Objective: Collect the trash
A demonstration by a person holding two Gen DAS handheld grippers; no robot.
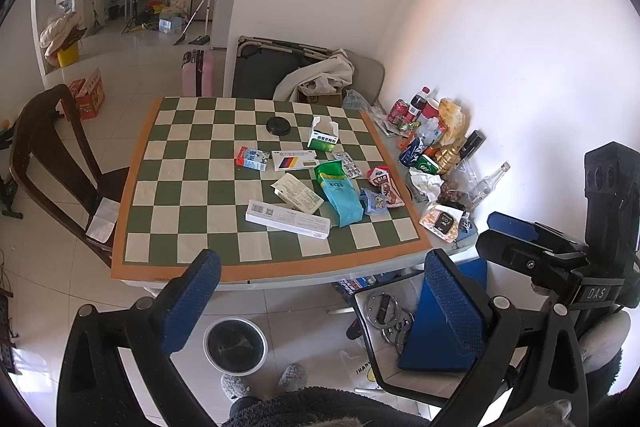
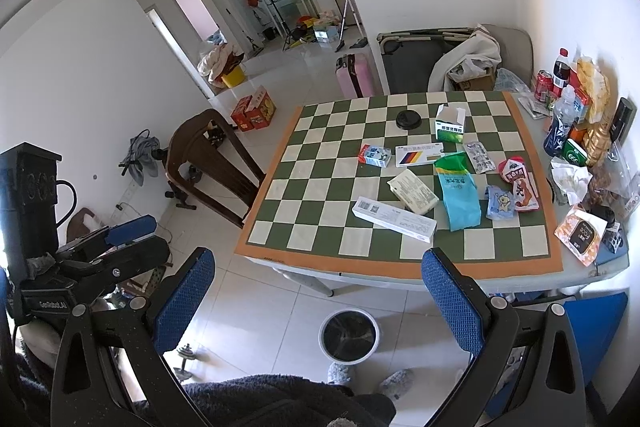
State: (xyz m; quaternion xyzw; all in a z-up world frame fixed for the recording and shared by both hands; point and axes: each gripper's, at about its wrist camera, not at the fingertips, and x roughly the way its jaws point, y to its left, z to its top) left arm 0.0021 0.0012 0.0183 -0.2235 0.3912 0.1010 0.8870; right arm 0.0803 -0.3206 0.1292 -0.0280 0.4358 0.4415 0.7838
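Both grippers held back from the table's near edge, above open tile floor. Left gripper point(image 1: 320, 301) spread wide, holding nothing; right gripper point(image 2: 320, 297) likewise. Trash bin point(image 1: 235, 345), round, black-lined, at 6 o'clock below the checkered mat point(image 1: 192, 195). Long white carton point(image 1: 288, 219) nearest; green-blue pouch point(image 1: 338, 195) at its 2 o'clock. Right gripper's body reads "DAS".

- Bright daylight fills both views; the right wall point(image 1: 500, 39) is washed almost pink-white.
- The floor point(image 2: 280, 67) shows pale glare.
- Soft shadows under the table point(image 2: 592, 275).
- Fisheye bending and black corners; focus is sharp.
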